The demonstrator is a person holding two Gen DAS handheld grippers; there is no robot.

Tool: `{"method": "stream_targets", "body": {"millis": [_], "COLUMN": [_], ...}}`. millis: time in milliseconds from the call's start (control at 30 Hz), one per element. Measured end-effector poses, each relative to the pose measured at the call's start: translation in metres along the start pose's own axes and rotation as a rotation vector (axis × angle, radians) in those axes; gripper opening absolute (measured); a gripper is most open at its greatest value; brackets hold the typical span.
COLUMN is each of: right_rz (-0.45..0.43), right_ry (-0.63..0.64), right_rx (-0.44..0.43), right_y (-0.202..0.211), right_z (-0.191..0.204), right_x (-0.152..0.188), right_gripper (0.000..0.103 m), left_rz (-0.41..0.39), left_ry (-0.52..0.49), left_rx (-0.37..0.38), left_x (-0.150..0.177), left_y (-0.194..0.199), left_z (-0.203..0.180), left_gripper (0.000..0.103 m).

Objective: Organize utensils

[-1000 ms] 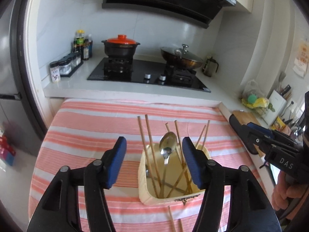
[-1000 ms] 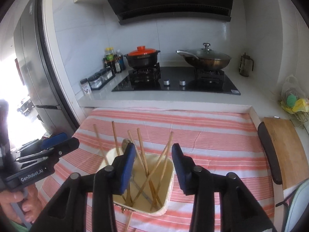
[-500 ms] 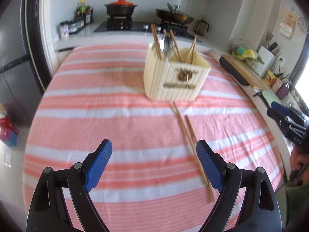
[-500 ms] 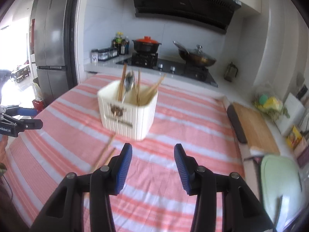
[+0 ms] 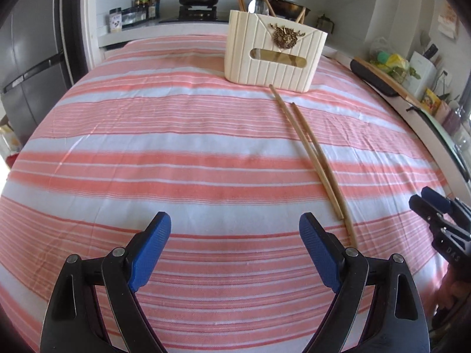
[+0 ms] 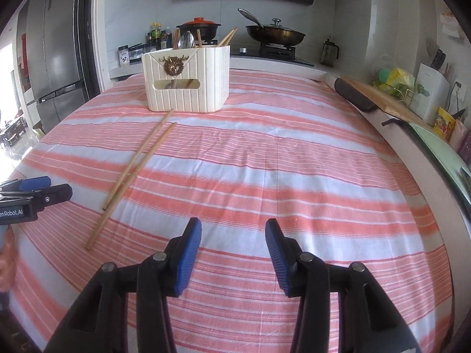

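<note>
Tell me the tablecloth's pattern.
Coral-pink and white stripes on the tablecloth, clearest in the right wrist view.

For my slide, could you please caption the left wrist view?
Open left gripper faces two loose chopsticks before the holder.

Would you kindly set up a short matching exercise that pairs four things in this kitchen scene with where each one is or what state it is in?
Things:
1. spoon
2. loose chopsticks
3. left claw
4. orange-lidded pot

Places or states:
A. on the stove
B. open, holding nothing
C. standing in the cream holder
D. lying on the striped cloth

Pairs: 1-C, 2-D, 3-B, 4-A
</note>
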State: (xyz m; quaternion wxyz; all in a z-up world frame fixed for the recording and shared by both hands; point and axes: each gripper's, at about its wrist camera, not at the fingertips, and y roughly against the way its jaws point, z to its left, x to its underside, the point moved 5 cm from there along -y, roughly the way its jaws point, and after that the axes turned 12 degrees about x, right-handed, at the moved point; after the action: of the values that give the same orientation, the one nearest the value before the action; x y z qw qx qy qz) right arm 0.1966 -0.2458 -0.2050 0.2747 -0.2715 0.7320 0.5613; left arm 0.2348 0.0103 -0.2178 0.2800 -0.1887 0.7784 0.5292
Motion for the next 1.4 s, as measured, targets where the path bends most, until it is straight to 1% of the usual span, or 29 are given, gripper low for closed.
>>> {"method": "stream_targets", "body": {"millis": [67, 133, 233, 400, 500, 533, 633, 700, 733, 800, 833, 900, 967, 1000, 1067, 1167, 1267, 1333, 1400], "right_rz": [-0.007, -0.005, 0.002, 0.034, 0.041, 0.044, 0.048, 0.053, 0.055, 0.059, 0.060, 0.064, 0.068, 0.070, 0.072, 0.082, 0.103, 0.103, 0.109], "right_ry": [-0.009, -0.024, -0.050, -0.081, -0.084, -0.083, -0.081, -0.082, -0.083, -0.086, -0.087, -0.088, -0.089, -0.090, -0.090, -0.091, -0.101, -0.085, -0.068], "right_rx": [0.014, 0.017, 0.028, 0.039, 0.041, 0.045, 0.051, 0.053, 0.053, 0.053, 0.052, 0.050, 0.051, 0.051, 0.052, 0.039, -0.009, -0.017, -0.081], "right_y": [-0.002, -0.004, -0.006, -0.012, -0.013, -0.014, -0.014, -0.015, -0.015, -0.016, -0.016, -0.016, -0.017, -0.017, -0.017, -0.019, -0.022, -0.019, -0.011], "right_z": [0.000, -0.002, -0.007, -0.013, -0.013, -0.013, -0.012, -0.013, -0.013, -0.013, -0.013, -0.014, -0.014, -0.014, -0.014, -0.013, -0.014, -0.008, 0.009], "right_x": [0.003, 0.005, 0.005, 0.008, 0.009, 0.009, 0.009, 0.010, 0.010, 0.010, 0.010, 0.011, 0.011, 0.012, 0.012, 0.013, 0.013, 0.009, 0.000], "right_gripper": [0.046, 0.046, 0.046, 0.046, 0.046, 0.046, 0.046, 0.046, 0.046, 0.046, 0.046, 0.046, 0.046, 0.046, 0.046, 0.046, 0.046, 0.046, 0.046], "left_rz": [0.009, -0.002, -0.010, -0.017, 0.019, 0.029, 0.062, 0.083, 0.089, 0.100, 0.098, 0.091, 0.092, 0.092, 0.086, 0.079, 0.069, 0.064, 0.065], "left_ry": [0.009, 0.024, 0.047, 0.052, 0.025, 0.013, 0.011, 0.028, 0.027, 0.007, -0.008, -0.035, -0.063, -0.076, -0.082, -0.040, 0.010, 0.028, 0.037], "left_rx": [0.002, 0.003, 0.043, 0.091, 0.115, 0.110, 0.095, 0.096, 0.085, 0.053, 0.035, 0.011, 0.003, 0.001, 0.005, -0.006, -0.026, -0.045, -0.063], "left_x": [0.001, 0.000, -0.007, -0.040, -0.055, -0.057, -0.060, -0.060, -0.059, -0.058, -0.058, -0.058, -0.056, -0.055, -0.054, -0.050, -0.042, -0.033, -0.023], "left_y": [-0.002, 0.000, 0.000, -0.008, -0.026, -0.032, -0.053, -0.064, -0.068, -0.076, -0.077, -0.078, -0.078, -0.078, -0.076, -0.064, -0.045, -0.030, -0.019], "left_z": [0.002, 0.004, 0.000, -0.020, -0.035, -0.039, -0.041, -0.041, -0.041, -0.042, -0.043, -0.046, -0.048, -0.050, -0.049, -0.037, -0.016, -0.002, 0.008], "left_gripper": [0.090, 0.090, 0.090, 0.090, 0.089, 0.087, 0.078, 0.075, 0.073, 0.066, 0.061, 0.048, 0.013, 0.006, 0.005, 0.005, 0.005, 0.005, 0.005]}}
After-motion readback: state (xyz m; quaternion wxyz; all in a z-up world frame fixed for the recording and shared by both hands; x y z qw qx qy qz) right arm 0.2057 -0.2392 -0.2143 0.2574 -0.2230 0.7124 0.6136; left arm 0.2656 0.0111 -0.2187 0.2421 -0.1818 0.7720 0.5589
